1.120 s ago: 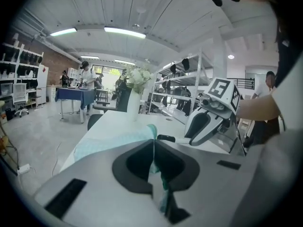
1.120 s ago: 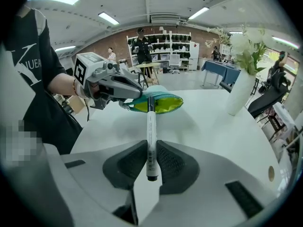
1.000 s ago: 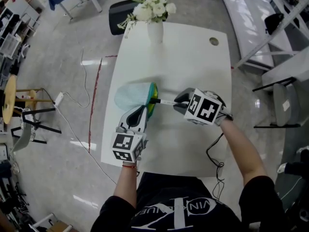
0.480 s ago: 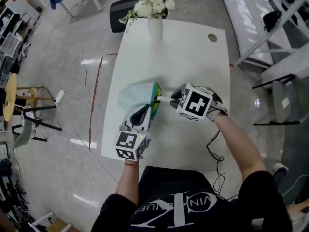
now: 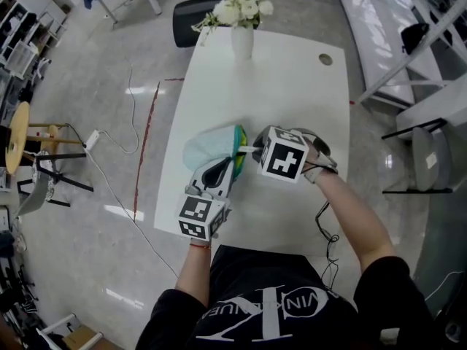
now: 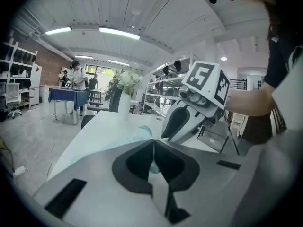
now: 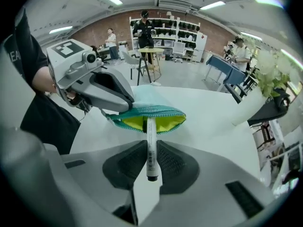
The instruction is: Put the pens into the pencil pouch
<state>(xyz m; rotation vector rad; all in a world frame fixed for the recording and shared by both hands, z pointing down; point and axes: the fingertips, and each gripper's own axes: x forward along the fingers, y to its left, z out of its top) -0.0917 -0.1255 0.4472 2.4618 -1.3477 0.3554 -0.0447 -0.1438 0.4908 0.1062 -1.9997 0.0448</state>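
- One white pen (image 7: 150,148) is clenched in the right claw (image 7: 150,167), its long axis pointing away from the claw and its tip in the open pencil pouch (image 7: 142,112).
- The left claw (image 6: 153,157) is pinched on the pouch's teal edge.
- Only the right gripper view shows the yellow lining.
- The bench (image 5: 292,93) runs on past the pouch to a flower vase (image 5: 242,41) at its far edge.

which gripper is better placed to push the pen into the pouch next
Right. The right gripper is shut on the pen, whose tip sits at the pencil pouch's open mouth. The left gripper is shut on the pouch's edge and holds it open.
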